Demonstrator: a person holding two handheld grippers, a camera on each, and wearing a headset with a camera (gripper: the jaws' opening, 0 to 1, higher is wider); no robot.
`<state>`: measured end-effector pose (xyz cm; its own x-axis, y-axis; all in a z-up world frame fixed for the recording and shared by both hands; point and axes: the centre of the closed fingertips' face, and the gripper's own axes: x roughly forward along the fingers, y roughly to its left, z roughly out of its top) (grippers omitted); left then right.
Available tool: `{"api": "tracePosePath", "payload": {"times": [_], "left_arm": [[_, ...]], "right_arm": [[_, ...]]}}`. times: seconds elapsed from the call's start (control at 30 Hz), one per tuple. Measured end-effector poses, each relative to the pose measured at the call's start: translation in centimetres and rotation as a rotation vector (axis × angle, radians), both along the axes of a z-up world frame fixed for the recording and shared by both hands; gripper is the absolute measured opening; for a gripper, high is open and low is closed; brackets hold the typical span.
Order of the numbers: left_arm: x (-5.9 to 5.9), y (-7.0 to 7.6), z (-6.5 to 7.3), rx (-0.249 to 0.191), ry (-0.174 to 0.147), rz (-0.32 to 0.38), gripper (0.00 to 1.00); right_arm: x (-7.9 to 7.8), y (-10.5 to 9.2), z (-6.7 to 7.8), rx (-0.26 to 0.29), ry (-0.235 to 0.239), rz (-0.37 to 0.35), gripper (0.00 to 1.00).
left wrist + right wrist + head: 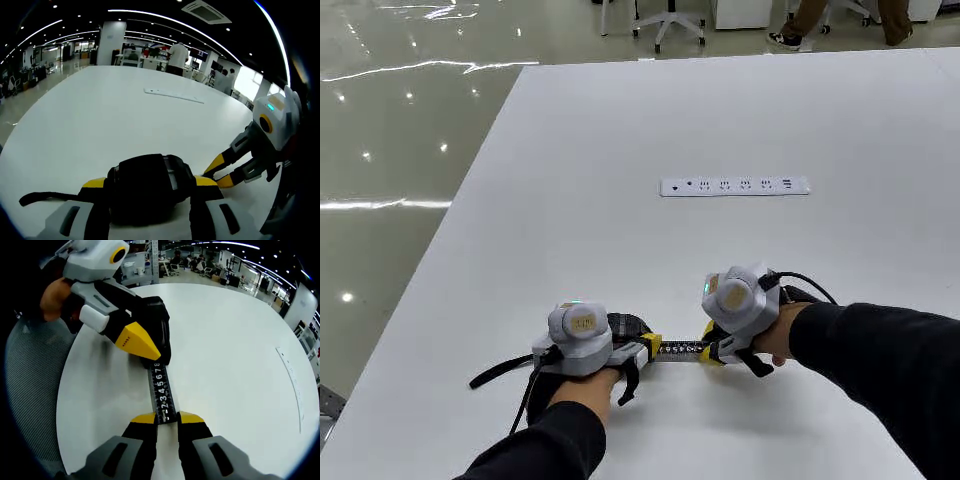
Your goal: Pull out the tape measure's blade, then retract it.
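**Case braced, blade pinched: a short length drawn out**

You had the left gripper (150, 183) closed around the tape measure's black case (159, 327), one yellow-tipped jaw on each side. That grip appeared meant to anchor the case on the white table (620, 130) so that it would not slide when the blade was pulled.

Your right gripper (168, 418) sat just beside it, low to the table. Its jaws were drawn in almost to touching, with the free end of the blade (160, 387) nipped between the tips. The end hook itself was hidden between them. Holding the very end, in line with the case mouth, looked like the way to keep the blade flat and straight.

Only a short run of blade showed between the two grippers. The task was therefore either early in the pull or late in the return, and I could not tell which.

The blade was black with pale markings, and the numerals 2 to 8 could be read along it, rising toward the case. No brand name was legible on the case.

A black wrist strap (500, 371) trailed from the case toward your left. A white power strip (735, 186) lay well apart, further up the table, and its markings were too small to read.
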<state>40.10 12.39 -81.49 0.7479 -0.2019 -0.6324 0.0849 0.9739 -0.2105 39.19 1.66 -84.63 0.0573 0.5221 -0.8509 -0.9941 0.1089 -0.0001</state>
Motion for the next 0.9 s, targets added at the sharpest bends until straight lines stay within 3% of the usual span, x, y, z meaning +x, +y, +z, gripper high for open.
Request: {"api": "tracePosePath", "payload": {"times": [0.47,0.53,0.77,0.87,0.9], "left_arm": [[0.0,0.1,0.0,-0.008,-0.003,0.000,0.61],[0.0,0.1,-0.1,-0.008,-0.002,-0.002,0.61],[0.0,0.1,0.0,-0.014,-0.001,0.000,0.61],[0.0,0.1,0.0,-0.015,-0.001,0.001,0.61],[0.0,0.1,0.0,-0.017,-0.002,0.000,0.61]], "right_arm": [[-0.6,2.3,0.4,0.046,0.004,0.004,0.11],[0.0,3.0,0.5,0.062,-0.023,0.012,0.11],[-0.1,4.1,0.5,0.092,-0.014,0.004,0.11],[-0.7,4.8,0.5,0.107,0.012,-0.030,0.10],[-0.9,5.2,0.5,0.113,0.000,-0.023,0.10]]}}
